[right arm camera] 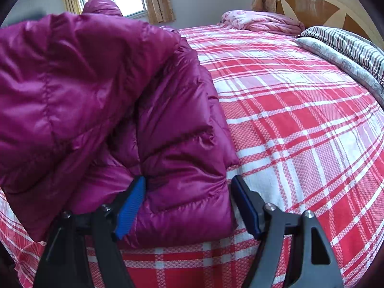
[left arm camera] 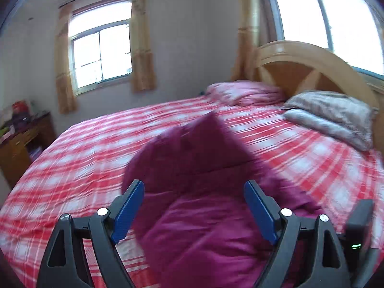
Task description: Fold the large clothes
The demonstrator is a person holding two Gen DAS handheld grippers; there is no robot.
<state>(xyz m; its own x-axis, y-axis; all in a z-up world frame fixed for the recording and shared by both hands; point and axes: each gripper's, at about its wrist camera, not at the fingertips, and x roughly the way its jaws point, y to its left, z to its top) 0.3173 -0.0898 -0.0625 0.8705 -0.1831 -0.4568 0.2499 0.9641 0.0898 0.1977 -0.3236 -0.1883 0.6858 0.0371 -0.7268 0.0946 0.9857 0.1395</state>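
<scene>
While both jaws stand wide apart, the purple jacket (right arm camera: 100,100) lies partly folded on the bed (right arm camera: 300,124).

Right gripper (right arm camera: 188,206) straddles the jacket's lower corner, its left blue pad (right arm camera: 130,208) touching the fabric, the other just beside the hem; nothing is clamped. Left gripper (left arm camera: 194,212) hangs above the jacket (left arm camera: 199,192), released, gripping nothing. Shiny and quilted, the jacket has one part folded over itself, near the bed's foot. Pink quilt (right arm camera: 261,22) and striped bedding (right arm camera: 348,45) sit by the headboard (left arm camera: 307,64).
</scene>
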